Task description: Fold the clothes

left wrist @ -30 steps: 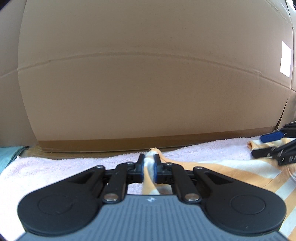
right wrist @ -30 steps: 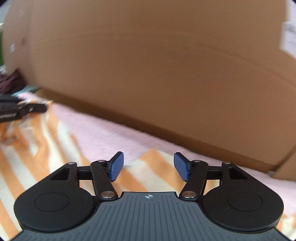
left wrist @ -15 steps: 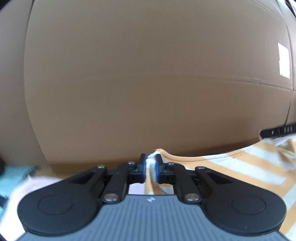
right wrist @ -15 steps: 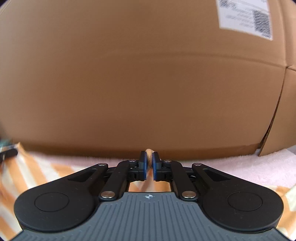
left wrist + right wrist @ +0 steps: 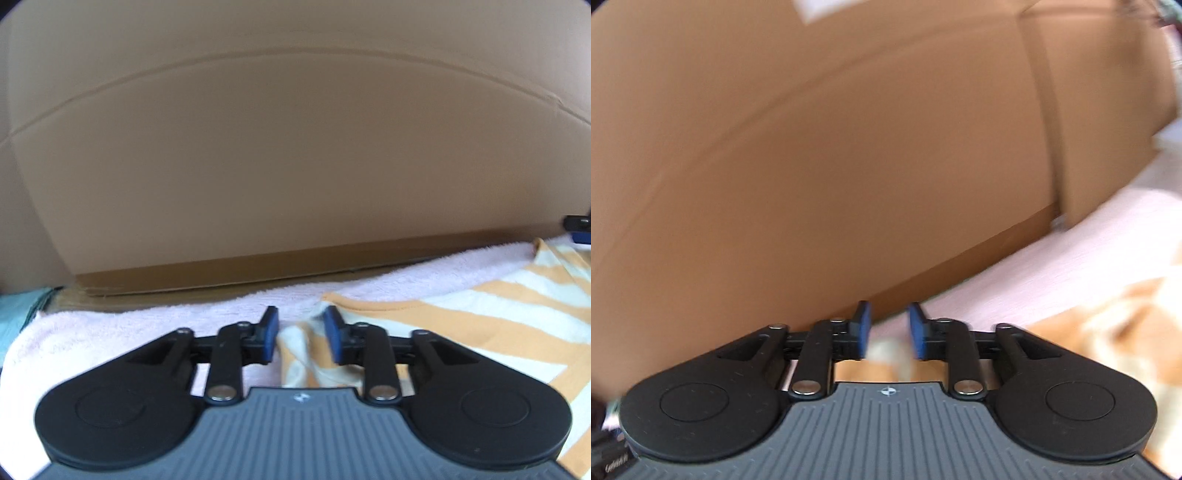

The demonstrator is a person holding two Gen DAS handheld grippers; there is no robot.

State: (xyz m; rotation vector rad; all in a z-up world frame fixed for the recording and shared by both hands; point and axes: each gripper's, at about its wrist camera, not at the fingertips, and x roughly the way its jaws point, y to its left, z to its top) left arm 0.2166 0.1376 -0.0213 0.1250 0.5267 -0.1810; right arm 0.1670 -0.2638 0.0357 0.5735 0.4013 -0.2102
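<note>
Left gripper: jaws opening, pads apart, a corner of the orange-and-white striped garment lying loose between them without being pinched. Right gripper: jaws opening, blurred garment fabric below the gap, not clamped. Garment lies on a pink towel. Cardboard box stands just behind.
</note>
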